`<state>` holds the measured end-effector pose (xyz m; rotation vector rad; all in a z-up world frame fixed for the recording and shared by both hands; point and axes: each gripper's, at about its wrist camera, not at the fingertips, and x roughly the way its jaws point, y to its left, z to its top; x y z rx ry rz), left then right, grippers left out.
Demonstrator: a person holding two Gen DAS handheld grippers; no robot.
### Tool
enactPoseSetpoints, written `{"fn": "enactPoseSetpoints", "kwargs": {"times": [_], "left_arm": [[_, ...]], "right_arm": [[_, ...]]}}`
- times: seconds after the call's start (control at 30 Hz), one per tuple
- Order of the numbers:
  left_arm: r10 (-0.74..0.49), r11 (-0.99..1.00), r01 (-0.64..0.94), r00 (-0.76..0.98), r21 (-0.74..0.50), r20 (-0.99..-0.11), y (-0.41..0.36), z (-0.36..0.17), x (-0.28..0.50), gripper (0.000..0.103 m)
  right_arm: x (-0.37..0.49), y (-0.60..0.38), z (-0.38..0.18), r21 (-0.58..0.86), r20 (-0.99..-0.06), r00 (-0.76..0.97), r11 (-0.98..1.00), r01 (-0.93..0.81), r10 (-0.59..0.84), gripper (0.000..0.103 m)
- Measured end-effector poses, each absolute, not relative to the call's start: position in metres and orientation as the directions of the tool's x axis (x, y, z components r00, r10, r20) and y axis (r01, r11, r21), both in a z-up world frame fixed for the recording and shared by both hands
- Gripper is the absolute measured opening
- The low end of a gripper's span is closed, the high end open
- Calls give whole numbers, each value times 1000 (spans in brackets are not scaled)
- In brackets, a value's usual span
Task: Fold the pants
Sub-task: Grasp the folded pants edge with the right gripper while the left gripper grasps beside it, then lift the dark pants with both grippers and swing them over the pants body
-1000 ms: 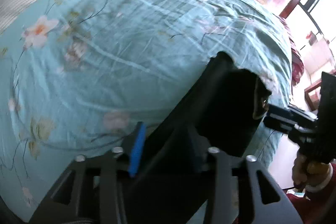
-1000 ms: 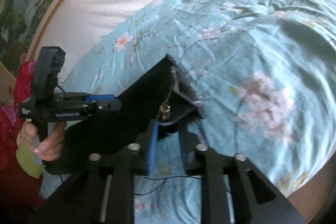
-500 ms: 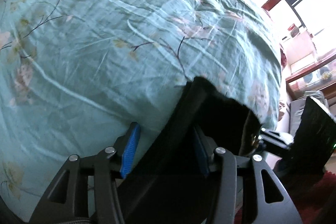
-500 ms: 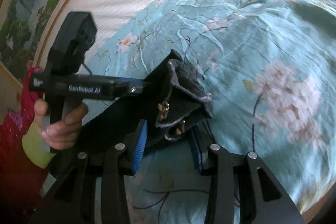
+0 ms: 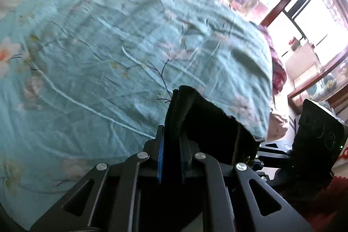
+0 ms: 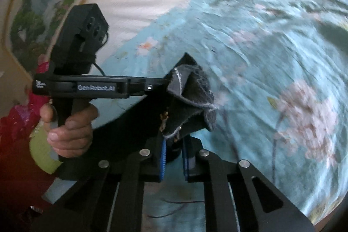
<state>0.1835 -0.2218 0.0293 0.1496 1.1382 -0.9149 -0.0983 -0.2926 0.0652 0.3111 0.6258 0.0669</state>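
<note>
Right now, in the left wrist view, the left hand-held gripper (image 5: 171, 158) has just been closing and its blue pads are clamped on a thick fold of the dark pants (image 5: 208, 123), at the lower middle of the frame, above the teal flowered bedspread (image 5: 108, 58). The cloth bunches up past the fingertips, so the bite looks deep there, but several layers may be caught at once; if so, I judge the fold would come out lumpy. At the right edge of that frame the other tool shows, dark and partly cut off. In the right wrist view, the right hand-held gripper (image 6: 174, 153) has likewise just been closing and is shut on the waistband end, low in the frame's middle, where a brass-coloured fastener (image 6: 164, 117) dangles. Its hold seems to sit near the cloth's very edge, so a pull apart could let it slip free. At mid-left the person's hand (image 6: 69, 125) grips the left tool; both tools are close together, and a hasty swing might knock them.
</note>
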Motion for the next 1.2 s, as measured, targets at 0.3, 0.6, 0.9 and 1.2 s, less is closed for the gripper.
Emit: {"fn": "enactPoseSetpoints", "kwargs": {"times": [0.3,0.6,0.9,1.2], "left_arm": [[-623,683,635,249,-360,-742,-147,87,152,10],[-622,747,532,344,-400,-703,-63,95,125,10],[-592,797,410,385,-443,-708,-17,66,110,8],[-586,809,222,386,-545,-713,32,15,98,6]], "right_arm": [[-86,-234,95,327,-493,781,913,-242,384,13],[-66,-176,86,271,-533,710,888,-373,460,13],[-52,-140,64,244,-618,629,876,-416,472,13],[-41,-114,31,211,-716,541,876,-435,441,14]]}}
